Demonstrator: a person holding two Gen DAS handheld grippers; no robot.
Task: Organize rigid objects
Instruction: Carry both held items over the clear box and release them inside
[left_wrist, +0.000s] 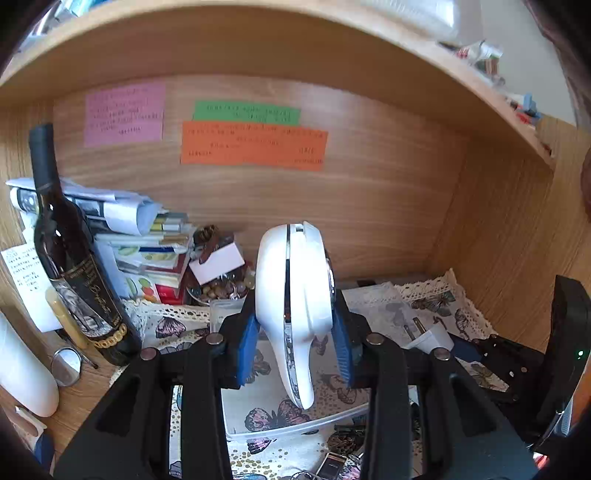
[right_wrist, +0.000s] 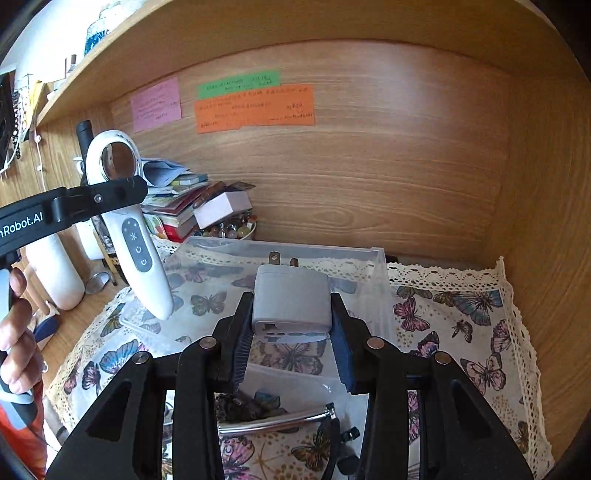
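Observation:
My left gripper (left_wrist: 295, 343) is shut on a white handheld device (left_wrist: 293, 295) with a chrome seam, held upright above the butterfly cloth. The device also shows in the right wrist view (right_wrist: 136, 236), with its round metal head and button panel, clamped by the left gripper (right_wrist: 110, 195). My right gripper (right_wrist: 291, 332) is shut on a grey plug adapter (right_wrist: 291, 299), prongs pointing away, held over a clear plastic bin (right_wrist: 280, 247). The adapter also shows in the left wrist view (left_wrist: 428, 336), with the right gripper (left_wrist: 491, 354) behind it.
A dark wine bottle (left_wrist: 70, 254) stands at the left beside stacked books and papers (left_wrist: 147, 251) and a bowl of beads (left_wrist: 221, 290). A white bottle (right_wrist: 55, 277) and small round mirror (left_wrist: 66, 365) sit left. A metal tool (right_wrist: 277, 422) lies below. Wooden walls close in behind and right.

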